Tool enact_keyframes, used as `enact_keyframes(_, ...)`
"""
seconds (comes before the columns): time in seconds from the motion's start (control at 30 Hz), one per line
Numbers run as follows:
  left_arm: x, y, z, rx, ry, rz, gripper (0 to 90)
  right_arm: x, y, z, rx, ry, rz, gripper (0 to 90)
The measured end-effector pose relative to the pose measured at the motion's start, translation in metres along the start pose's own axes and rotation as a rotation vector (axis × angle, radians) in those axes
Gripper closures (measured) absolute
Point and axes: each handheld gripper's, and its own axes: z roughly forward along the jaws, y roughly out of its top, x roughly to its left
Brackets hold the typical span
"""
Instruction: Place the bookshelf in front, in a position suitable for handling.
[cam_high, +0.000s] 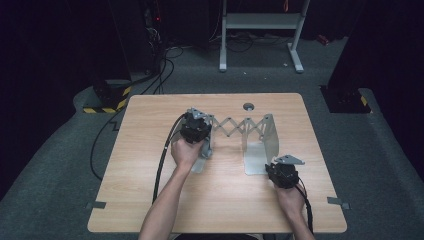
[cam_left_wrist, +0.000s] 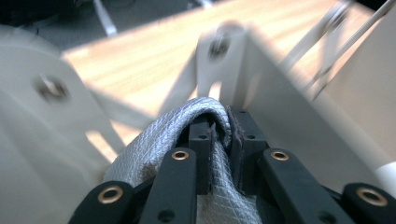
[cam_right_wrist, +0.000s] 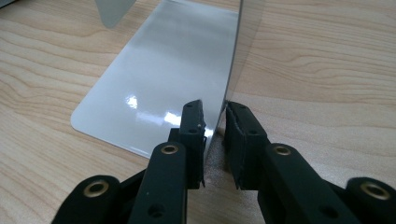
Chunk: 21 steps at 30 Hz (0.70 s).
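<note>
Pinching a grey strap (cam_left_wrist: 187, 140), the left tool (cam_left_wrist: 223, 133) works while the right tool (cam_right_wrist: 215, 128) clamps the bookend's upright plate (cam_right_wrist: 233, 60).

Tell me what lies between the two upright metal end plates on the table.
In the high view, a stretched zigzag scissor lattice joins the left end plate to the right end plate; below it, bare tabletop.

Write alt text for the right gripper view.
The right gripper has its two black jaws closed on the lower edge of an upright metal plate. The plate's shiny flat foot lies on the wooden table to the left.
</note>
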Motion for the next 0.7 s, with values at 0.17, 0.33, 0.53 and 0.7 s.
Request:
enact_keyframes(0.17, -0.002, 0.019, -0.018, -0.064, -0.02, 0.019, 80.6, 0.0, 0.0, 0.0, 0.0, -0.001, 0.0, 77.5)
enact_keyframes(0.33, -0.002, 0.026, -0.024, -0.092, -0.045, 0.034, 80.6, 0.0, 0.0, 0.0, 0.0, -0.002, -0.001, 77.6)
enact_keyframes(0.53, -0.001, 0.019, -0.016, -0.084, -0.071, 0.018, 80.6, 0.0, 0.0, 0.0, 0.0, -0.002, -0.003, 77.8)
enact_keyframes(0.7, 0.005, 0.006, -0.004, -0.038, -0.084, -0.004, 80.7, 0.001, 0.0, 0.0, -0.002, -0.001, -0.007, 78.3)
